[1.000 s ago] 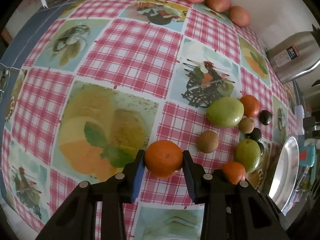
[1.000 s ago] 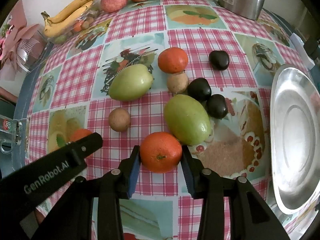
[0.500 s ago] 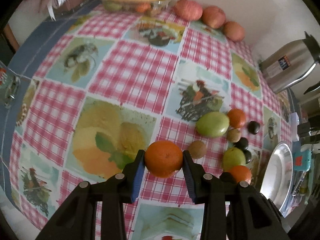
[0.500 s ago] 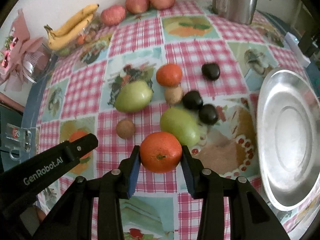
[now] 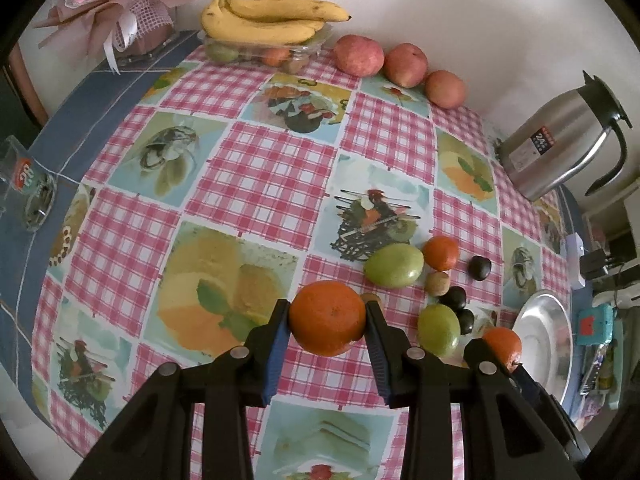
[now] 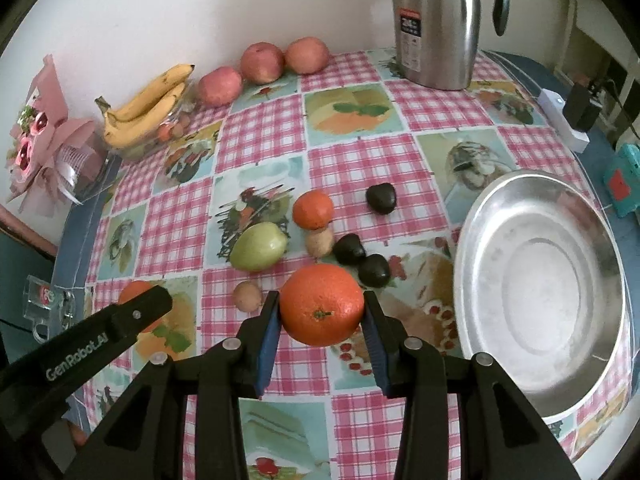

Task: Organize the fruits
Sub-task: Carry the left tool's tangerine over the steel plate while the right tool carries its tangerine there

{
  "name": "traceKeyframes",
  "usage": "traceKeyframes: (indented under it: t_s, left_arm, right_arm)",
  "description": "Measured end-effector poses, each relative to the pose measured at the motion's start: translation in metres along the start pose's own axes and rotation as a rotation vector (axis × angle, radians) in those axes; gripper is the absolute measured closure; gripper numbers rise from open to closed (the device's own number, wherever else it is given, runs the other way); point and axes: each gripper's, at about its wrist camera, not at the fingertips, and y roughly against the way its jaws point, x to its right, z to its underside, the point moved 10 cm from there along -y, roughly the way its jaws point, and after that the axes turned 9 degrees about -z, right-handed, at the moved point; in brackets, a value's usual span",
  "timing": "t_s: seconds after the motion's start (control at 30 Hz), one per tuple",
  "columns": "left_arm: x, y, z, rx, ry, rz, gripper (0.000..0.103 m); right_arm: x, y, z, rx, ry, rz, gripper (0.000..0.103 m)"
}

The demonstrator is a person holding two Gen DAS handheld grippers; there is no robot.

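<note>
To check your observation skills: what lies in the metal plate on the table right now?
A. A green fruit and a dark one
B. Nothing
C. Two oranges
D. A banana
B: the metal plate shows only its bare shiny surface, while each hand-held gripper has an orange clamped above the table, the right one and the left one.

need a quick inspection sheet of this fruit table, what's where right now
surface: pink checked tablecloth with fruit pictures.
job's things: loose orange, two green fruits, two small brown fruits, three dark fruits; empty round steel tray at the right.
clutter: bananas, three red apples, steel jug, pink bouquet.
grippers: left gripper shut on one orange; right gripper shut on another orange.
cables: black lead by the white power strip.
surroundings: white wall.
</note>
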Motion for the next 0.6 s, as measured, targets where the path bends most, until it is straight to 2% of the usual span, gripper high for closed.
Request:
traceKeyframes:
  t_s: [0.43,0.6]
  left_arm:
    - [0.038,0.002,0.015,0.004,-0.098,-0.008,0.064]
    - [0.073,0.002,0.028,-0.013,-0.159,0.044,0.064]
  right_arm:
    - [0.059,0.015,-0.011,0.031,-0.136,0.07,0.062]
    - [0.091,0.023,-0.013,0.044,-0.193,0.12,0.062]
